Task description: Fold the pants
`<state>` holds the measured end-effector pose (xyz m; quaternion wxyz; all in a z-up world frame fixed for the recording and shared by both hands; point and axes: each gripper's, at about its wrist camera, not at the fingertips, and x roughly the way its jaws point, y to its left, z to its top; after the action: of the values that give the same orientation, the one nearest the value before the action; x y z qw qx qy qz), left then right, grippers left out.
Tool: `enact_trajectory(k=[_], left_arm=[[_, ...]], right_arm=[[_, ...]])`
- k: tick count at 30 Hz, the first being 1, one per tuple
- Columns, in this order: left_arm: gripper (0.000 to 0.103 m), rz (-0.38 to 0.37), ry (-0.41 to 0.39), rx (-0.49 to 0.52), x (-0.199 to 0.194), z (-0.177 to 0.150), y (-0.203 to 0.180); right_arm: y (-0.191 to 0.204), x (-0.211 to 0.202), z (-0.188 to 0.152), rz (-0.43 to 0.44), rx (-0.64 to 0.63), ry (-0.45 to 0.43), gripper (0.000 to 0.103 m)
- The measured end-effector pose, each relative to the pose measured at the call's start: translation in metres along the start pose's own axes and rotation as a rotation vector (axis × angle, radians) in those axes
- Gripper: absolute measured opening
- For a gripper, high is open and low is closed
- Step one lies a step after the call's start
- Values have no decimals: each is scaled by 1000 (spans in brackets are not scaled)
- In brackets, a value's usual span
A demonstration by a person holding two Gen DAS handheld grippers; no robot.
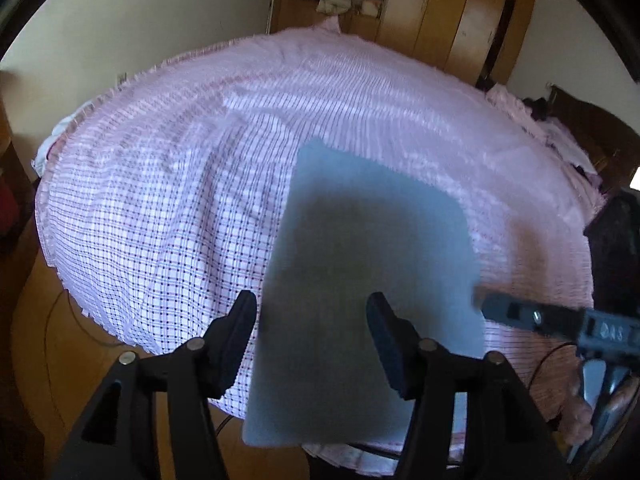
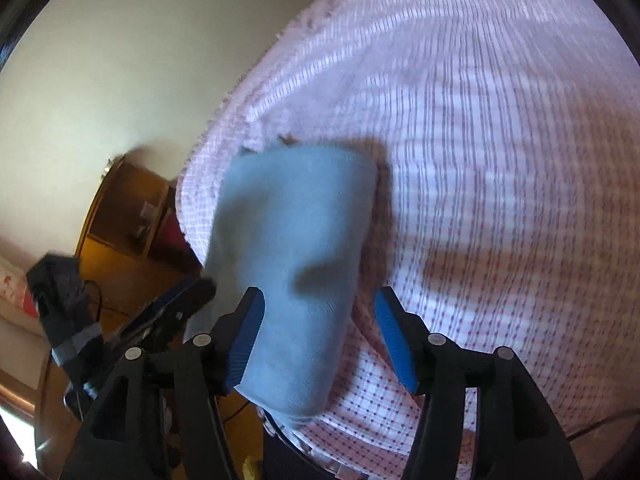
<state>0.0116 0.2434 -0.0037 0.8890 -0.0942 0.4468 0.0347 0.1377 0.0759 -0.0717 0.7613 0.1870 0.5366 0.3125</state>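
The light blue pants (image 1: 360,264) lie folded into a long flat rectangle on the pink checked bedspread (image 1: 168,184), at the bed's near edge. My left gripper (image 1: 312,340) is open above their near end, its fingers standing on either side of the cloth. The right gripper's finger (image 1: 520,314) reaches in from the right beside the pants. In the right wrist view the pants (image 2: 296,248) lie as a folded stack with the near end hanging over the edge. My right gripper (image 2: 320,340) is open above it, empty. The left gripper (image 2: 176,304) shows at the left.
The bedspread (image 2: 500,160) covers the whole bed. A wooden wardrobe (image 1: 452,12) stands behind the bed, with crumpled pink bedding (image 1: 532,120) at the right. A wooden shelf unit (image 2: 132,208) stands by the wall. Wooden floor (image 1: 64,340) with a cable lies below the bed's edge.
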Motion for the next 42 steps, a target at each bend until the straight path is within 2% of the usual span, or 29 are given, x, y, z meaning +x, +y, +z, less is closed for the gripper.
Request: enact_trajectory(k=[5,12,19,21,22,24,27,30,38,42], left_arm=[[60,-3,44,-40,17,0,13],[62,-18,42,-48,31,0,21],[62,-85,38,-100,47,5,29],[62,-115,25,-121,48,5,32],[56,-124,19,-130,48,5,33],[51,-152,-5,-155,45,3,34],[37,-143,-40,-155,38,-1,33],[27,-169,-69,-175,27,-4,33],[26,-232,-118,-88,-4,-1,-3],[26,-296,-143,-55,-15,10,-29]], right_arm=[[3,22,-5,6,-24,48,52],[11,40,-2,27,-63,42,52],[30,57,2,22,-89,6,52],[39,59,3,13,-104,-9,50],[43,59,3,7,-115,-19,48],[46,53,0,-1,-145,-42,40],[49,44,-1,-2,-184,-59,27],[49,30,0,27,-191,-64,22],[66,-22,-3,68,-290,-138,17],[62,-61,2,57,-305,-189,16]])
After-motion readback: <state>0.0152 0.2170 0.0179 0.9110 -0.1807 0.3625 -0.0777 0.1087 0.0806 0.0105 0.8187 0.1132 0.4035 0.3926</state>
